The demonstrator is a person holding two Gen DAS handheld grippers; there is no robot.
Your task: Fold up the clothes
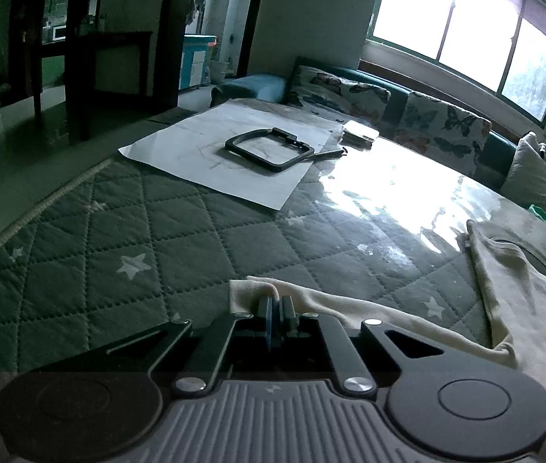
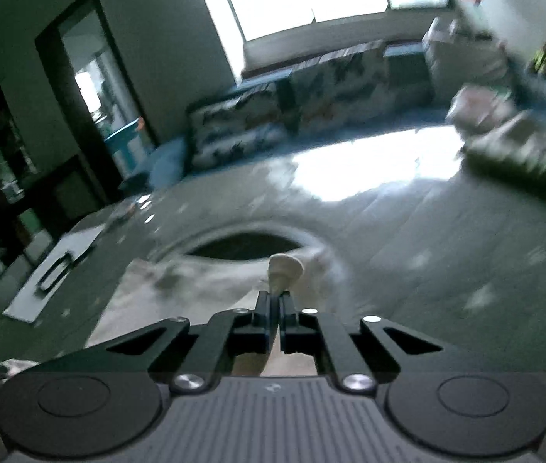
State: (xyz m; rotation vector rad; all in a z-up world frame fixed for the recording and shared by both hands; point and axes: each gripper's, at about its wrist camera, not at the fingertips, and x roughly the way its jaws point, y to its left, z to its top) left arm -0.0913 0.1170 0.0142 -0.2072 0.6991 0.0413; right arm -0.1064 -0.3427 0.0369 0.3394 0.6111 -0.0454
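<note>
A cream garment (image 1: 512, 308) lies spread on a grey quilted star-patterned surface (image 1: 126, 239). My left gripper (image 1: 276, 303) is shut on a corner of the garment, with the cloth bunched over the fingertips. In the blurred right wrist view my right gripper (image 2: 276, 299) is shut on a pinched fold of the same cream garment (image 2: 195, 285), which sticks up past the fingertips. The garment's neck opening (image 2: 242, 247) lies just beyond the right gripper.
A white sheet of paper (image 1: 203, 154) with a black square frame (image 1: 269, 148) and a pen lies at the far side. A shiny plastic cover (image 1: 381, 193) reflects the window. Butterfly-print cushions (image 1: 438, 123) line the back. A dark table (image 1: 91, 61) stands at the left.
</note>
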